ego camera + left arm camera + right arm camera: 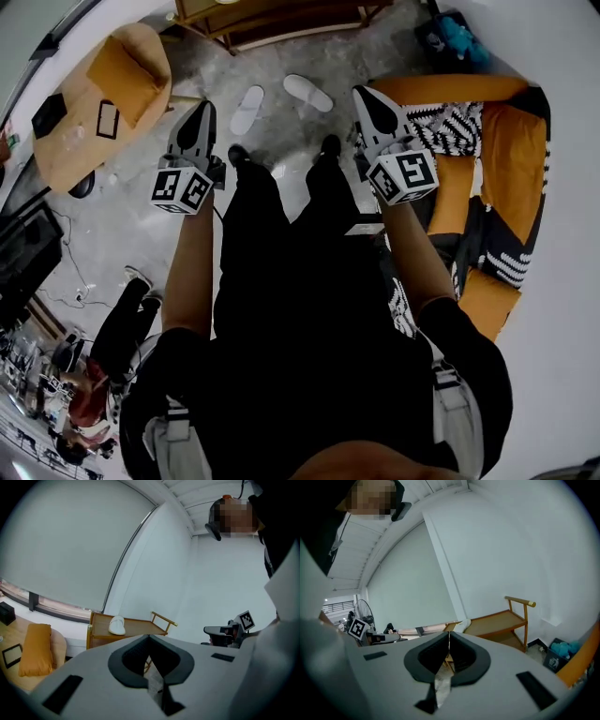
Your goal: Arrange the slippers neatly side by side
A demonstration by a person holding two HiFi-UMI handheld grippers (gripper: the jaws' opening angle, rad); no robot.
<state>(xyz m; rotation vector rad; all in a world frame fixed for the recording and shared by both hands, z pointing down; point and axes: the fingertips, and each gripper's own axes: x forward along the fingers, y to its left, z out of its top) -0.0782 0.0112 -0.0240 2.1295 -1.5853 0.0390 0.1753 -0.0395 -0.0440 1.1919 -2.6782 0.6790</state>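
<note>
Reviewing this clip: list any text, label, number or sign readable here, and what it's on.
No readable words or numbers in any view.
Left marker cube and right marker cube: square code patterns only, no letters.
Dark bag: pale emblem, too small to read.

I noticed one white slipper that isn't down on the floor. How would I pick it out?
Find the wooden cart standing to the right of the orange cushion. The white slipper lies on its top tray, near the left end. Unlike the left floor slipper and right floor slipper, it sits raised off the ground.
</note>
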